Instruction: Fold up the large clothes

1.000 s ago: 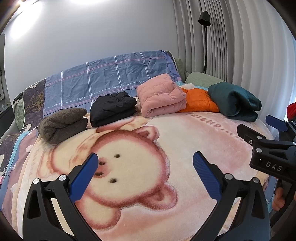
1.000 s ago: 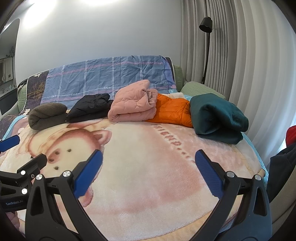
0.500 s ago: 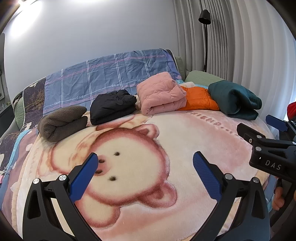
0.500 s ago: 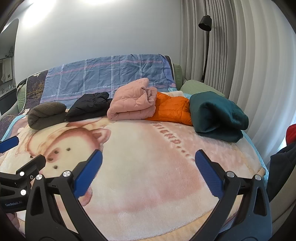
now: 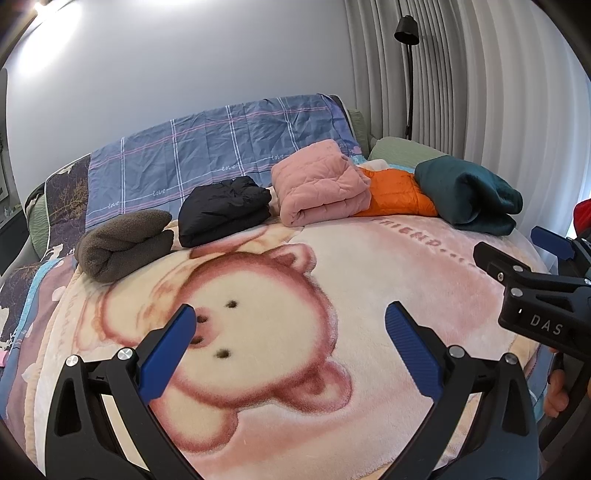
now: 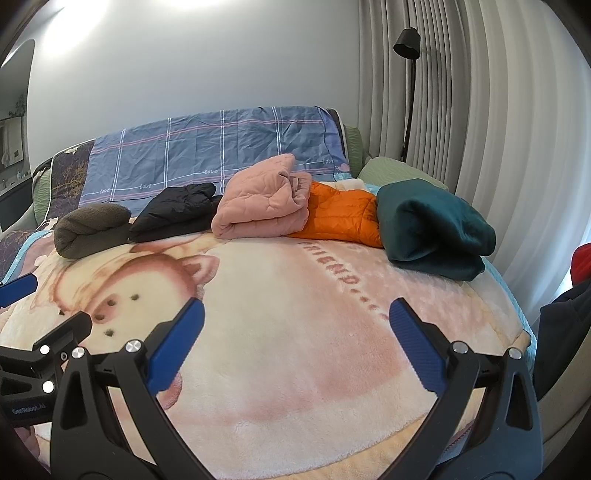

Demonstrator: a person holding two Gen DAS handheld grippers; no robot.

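5 folded clothes line the far side of the bed, on a plush blanket [image 5: 369, 280] printed with a bear: a nubby brown fleece [image 5: 123, 243], a puffy black jacket [image 5: 221, 210], a quilted pink jacket [image 5: 321, 182] overlapping a ribbed orange jacket [image 5: 395, 195], and a soft teal fleece [image 5: 469, 194]. The left tool [image 5: 288, 347] and right tool [image 6: 295, 343] hover spread wide over the blanket, holding nothing.

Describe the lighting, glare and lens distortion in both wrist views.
Left wrist view: a blown-out glare patch on the wall at top left, the curtain bowed by the fisheye, dark corners. Right wrist view: glare at top centre of the wall, the bear blanket bulging, folded clothes sharp, soft even light.
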